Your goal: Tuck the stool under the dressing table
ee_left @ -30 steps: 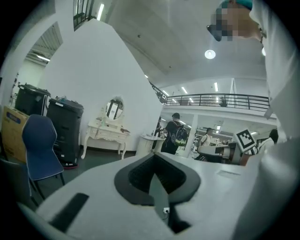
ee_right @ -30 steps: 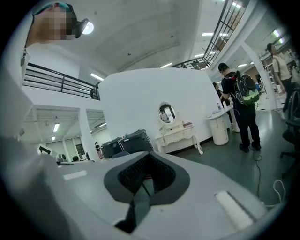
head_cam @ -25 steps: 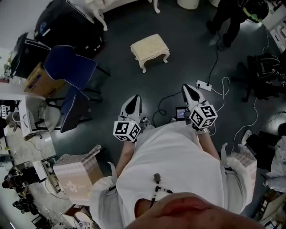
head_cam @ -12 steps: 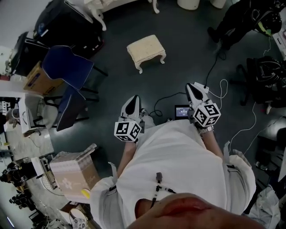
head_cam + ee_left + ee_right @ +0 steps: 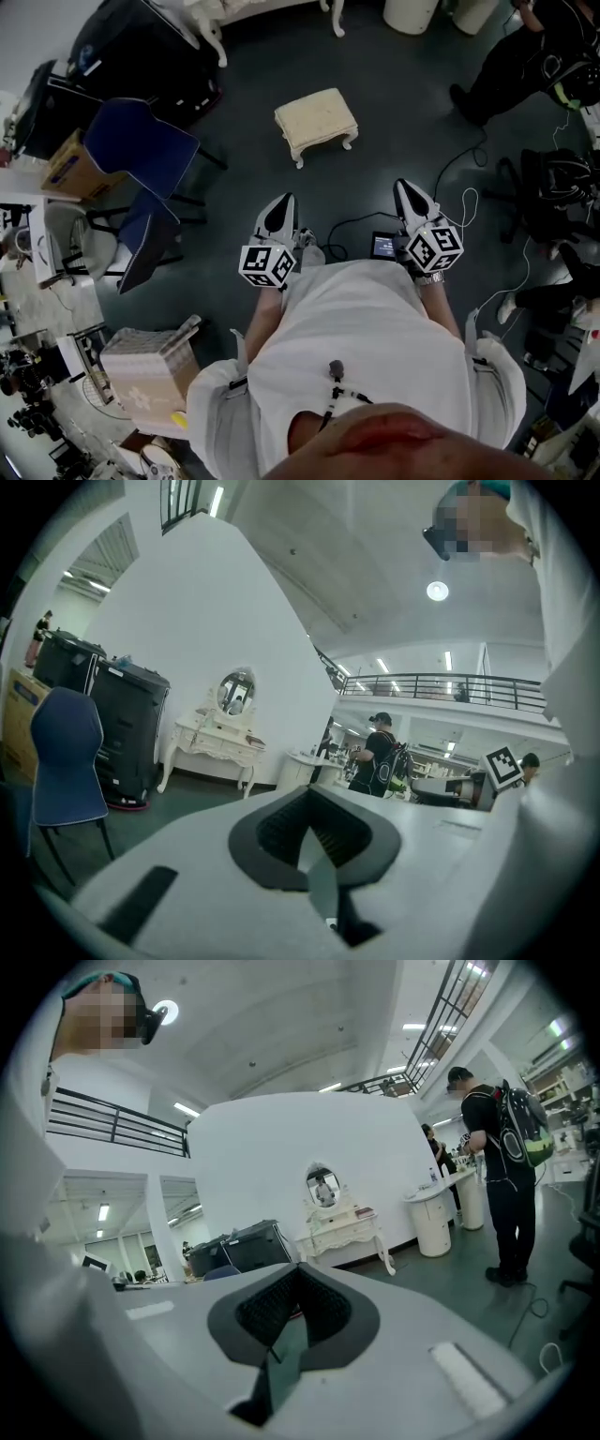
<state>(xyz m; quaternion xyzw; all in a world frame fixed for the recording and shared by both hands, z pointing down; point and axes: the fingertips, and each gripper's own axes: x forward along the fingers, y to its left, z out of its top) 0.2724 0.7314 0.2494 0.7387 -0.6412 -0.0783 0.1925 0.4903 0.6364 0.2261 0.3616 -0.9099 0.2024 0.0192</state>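
Jaws of the left hand-held gripper [image 5: 279,211] are pressed together on nothing, and the right hand-held gripper [image 5: 410,199] is shut and empty too. Both sit on the near side of the stool [image 5: 316,119], well apart from it and pointing roughly toward it.

The first risk, as I judge it, is arriving shut. Closed tips can only shove the cushioned top, and a one-sided shove would likely spin the stool on its curved legs instead of sending it straight. Opening late over the soft seat edge could also give a shallow pinch that slips off.

A dark cable [image 5: 352,225] loops across the floor [image 5: 244,112] on the stool's near side, beside a small lit device [image 5: 384,246] close to the person's feet. Stepping forward while looking at the stool could snag a foot there or drag the device.

The stool stands alone on the floor. The dressing table [image 5: 208,11] lies beyond it and to its left, well apart, with only its white legs at the top edge of the head view. That leaves a long way to move the stool, so it may drift off line and knock a table leg rather than enter the gap. How wide that gap is cannot be told from here.

A blue chair [image 5: 141,141] stands to the stool's left, and a swing that way could clip it. A standing person [image 5: 511,66] is off to the stool's right, clear of the likely path.
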